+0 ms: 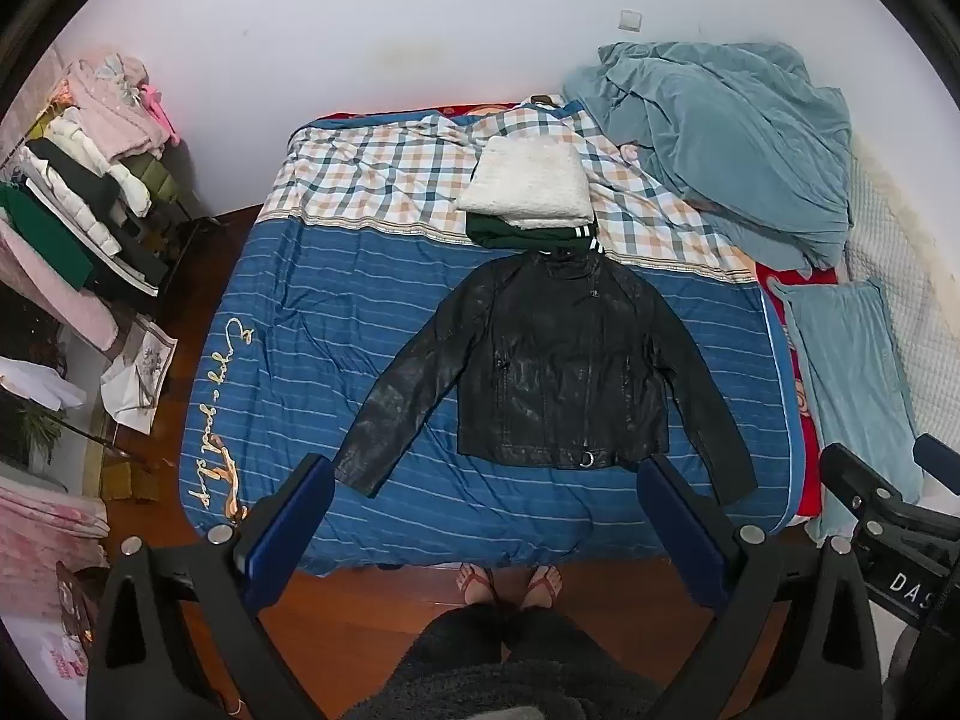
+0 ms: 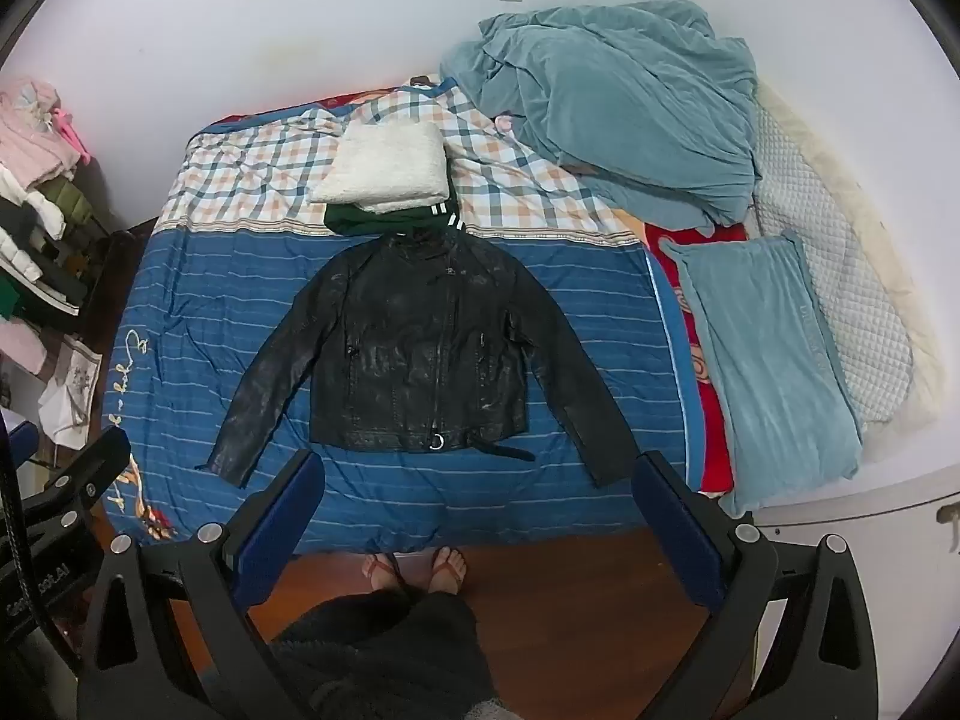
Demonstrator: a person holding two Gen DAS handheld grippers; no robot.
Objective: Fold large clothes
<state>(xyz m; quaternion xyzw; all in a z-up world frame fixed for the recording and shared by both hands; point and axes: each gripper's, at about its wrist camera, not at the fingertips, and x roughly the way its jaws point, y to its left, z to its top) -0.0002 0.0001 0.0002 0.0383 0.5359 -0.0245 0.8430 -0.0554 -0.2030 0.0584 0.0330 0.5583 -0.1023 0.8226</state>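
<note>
The black leather jacket (image 1: 558,360) lies flat, sleeves spread toward 7 and 5 o'clock, on the blue striped bedspread (image 1: 288,324). Folded clothes (image 1: 528,192) sit at its 12 o'clock (touching the collar). The left gripper (image 1: 486,516) and right gripper (image 2: 480,510) hover above the bed's near edge, jaws spread wide, empty.

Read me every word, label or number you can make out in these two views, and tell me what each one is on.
"DAS", cut off at the frame edge: on the right gripper body, in the left wrist view.
Gold cursive script on the blue striped bedspread: sideways, too distorted to read surely.
White lettering on the left gripper body: partly hidden, unreadable.
Black leather jacket: no readable label.
</note>
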